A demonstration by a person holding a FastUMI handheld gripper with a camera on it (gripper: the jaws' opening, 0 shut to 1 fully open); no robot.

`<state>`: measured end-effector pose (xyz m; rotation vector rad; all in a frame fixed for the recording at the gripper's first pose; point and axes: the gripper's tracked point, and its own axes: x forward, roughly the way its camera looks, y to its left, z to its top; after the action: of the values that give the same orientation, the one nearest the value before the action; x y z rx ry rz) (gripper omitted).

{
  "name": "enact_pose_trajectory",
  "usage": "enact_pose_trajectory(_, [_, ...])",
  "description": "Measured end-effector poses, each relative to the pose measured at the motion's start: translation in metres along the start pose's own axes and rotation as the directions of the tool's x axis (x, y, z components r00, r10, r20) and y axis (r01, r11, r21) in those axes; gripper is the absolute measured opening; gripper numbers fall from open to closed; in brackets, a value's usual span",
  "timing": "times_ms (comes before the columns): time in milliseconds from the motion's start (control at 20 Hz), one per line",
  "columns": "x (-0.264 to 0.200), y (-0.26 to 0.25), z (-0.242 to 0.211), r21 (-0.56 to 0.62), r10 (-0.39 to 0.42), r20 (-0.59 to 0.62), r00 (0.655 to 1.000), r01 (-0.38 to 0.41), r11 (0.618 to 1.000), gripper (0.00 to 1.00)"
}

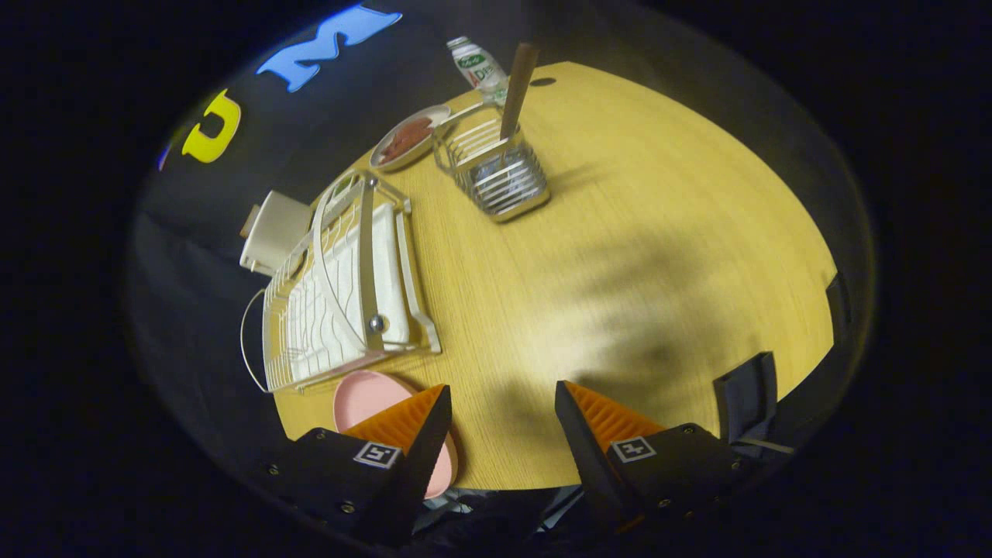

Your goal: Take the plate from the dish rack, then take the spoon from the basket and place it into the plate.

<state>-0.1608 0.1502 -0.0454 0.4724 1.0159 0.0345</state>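
Note:
The pink plate (364,399) lies flat on the wooden table (659,256), partly under my left finger and just in front of the white dish rack (341,287). My gripper (502,404) hangs above the table with its fingers wide apart and nothing between them. Well beyond the fingers stands the wire basket (496,170), and a brown spoon handle (518,85) sticks upright out of it. The spoon's bowl is hidden inside the basket.
Behind the basket sit a small dish with reddish contents (407,138) and a bottle (479,66). A cream box (273,229) stands behind the rack. A dark strap (745,399) lies at the table's near edge by the right finger.

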Motion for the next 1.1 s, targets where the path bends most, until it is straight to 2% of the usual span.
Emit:
enact_pose_trajectory(150, [-0.012, -0.004, 0.06, 0.065, -0.021, 0.167, 0.986, 0.01, 0.998, 0.83])
enact_pose_trajectory(400, [-0.008, -0.001, 0.14, 0.154, -0.067, 0.385, 0.921, 0.008, 0.988, 0.83])
enact_pose_trajectory(550, [-0.003, -0.006, 0.167, 0.175, -0.088, 0.437, 0.895, 0.011, 0.984, 0.83])
enact_pose_trajectory(900, [0.024, 0.009, 0.197, 0.236, -0.047, 0.445, 0.894, -0.067, 0.969, 0.77])
enact_pose_trajectory(1000, [0.027, 0.007, 0.204, 0.25, -0.05, 0.455, 0.889, -0.074, 0.965, 0.39])
enact_pose_trajectory(1100, [0.029, 0.013, 0.205, 0.247, -0.038, 0.451, 0.892, -0.083, 0.965, 0.23])
